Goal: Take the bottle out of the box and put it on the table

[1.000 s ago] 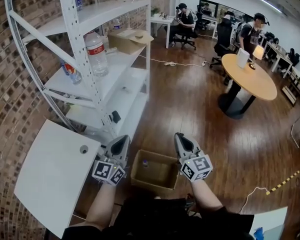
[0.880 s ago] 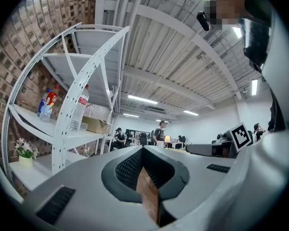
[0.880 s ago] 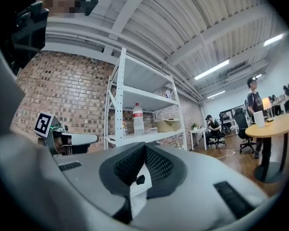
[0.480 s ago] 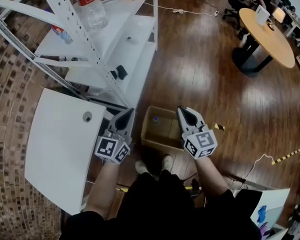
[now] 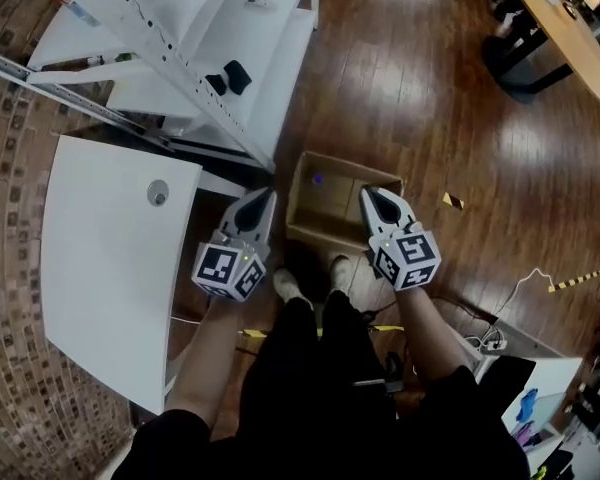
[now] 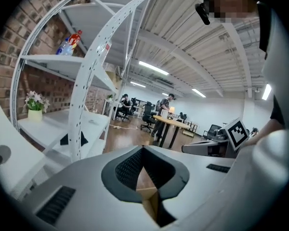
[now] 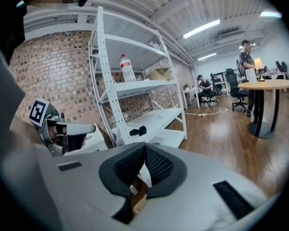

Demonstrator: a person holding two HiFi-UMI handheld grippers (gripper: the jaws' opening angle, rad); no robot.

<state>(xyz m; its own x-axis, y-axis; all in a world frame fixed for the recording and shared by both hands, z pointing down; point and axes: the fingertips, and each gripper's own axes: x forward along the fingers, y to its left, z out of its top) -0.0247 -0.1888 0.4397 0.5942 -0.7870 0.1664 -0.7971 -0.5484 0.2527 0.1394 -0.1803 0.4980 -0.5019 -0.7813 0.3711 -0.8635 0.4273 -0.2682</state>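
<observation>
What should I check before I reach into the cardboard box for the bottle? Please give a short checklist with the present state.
1. Box open at the top: ok.
2. Bottle in sight: ok, its purple cap shows in the far left corner.
3. Bottle upright: cannot tell.
4. Jaws open for a grasp: not ok, left gripper and right gripper are both shut and empty.
5. A gripper above the bottle: not ok, one is at each side of it.
6. Room on the table: ok, bare white top.

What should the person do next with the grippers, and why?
Probably open the right gripper and lower it into the box toward the bottle: both it and the left gripper are shut and empty at the box's edges, and the bottle sits inside.
</observation>
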